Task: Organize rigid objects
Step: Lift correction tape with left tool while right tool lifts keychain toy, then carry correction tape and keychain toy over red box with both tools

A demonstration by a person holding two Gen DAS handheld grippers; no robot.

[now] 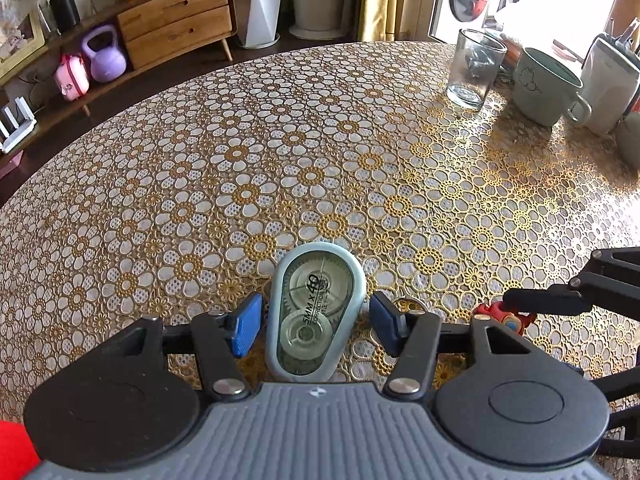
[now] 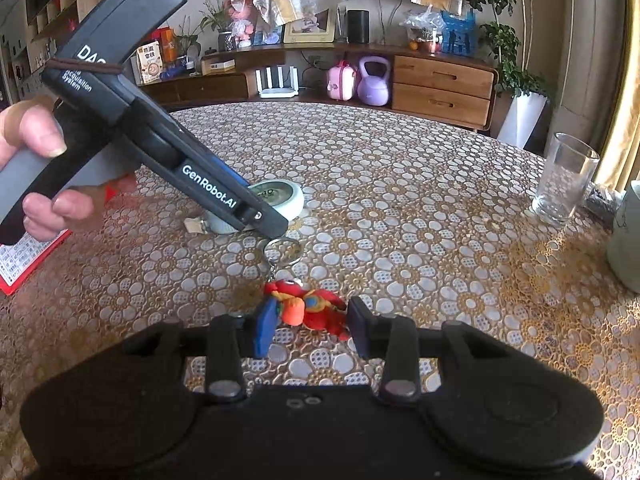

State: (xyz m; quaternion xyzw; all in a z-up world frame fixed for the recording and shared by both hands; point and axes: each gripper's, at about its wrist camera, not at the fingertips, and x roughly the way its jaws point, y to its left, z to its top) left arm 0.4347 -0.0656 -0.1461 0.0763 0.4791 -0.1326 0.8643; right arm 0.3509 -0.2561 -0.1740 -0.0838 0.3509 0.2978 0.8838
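A pale blue correction tape dispenser (image 1: 316, 312) lies flat on the flowered tablecloth (image 1: 280, 160). My left gripper (image 1: 314, 328) is open around it, and a small gap shows between each blue pad and the casing. In the right wrist view the tape (image 2: 280, 196) sits partly hidden behind the left gripper's fingers (image 2: 264, 220). A red toy keychain (image 2: 316, 308) lies to the right of the tape, its metal ring (image 2: 282, 250) pointing towards it. My right gripper (image 2: 310, 330) is shut on the red toy, a pad against each side. In the left wrist view the toy (image 1: 500, 314) shows under the right gripper's finger (image 1: 540, 300).
A clear drinking glass (image 1: 474, 68), a pale green mug (image 1: 544, 84) and a white holder with utensils (image 1: 608, 80) stand at the table's far right. A red booklet (image 2: 24, 264) lies at the left edge. A hand (image 2: 36, 136) holds the left gripper's handle.
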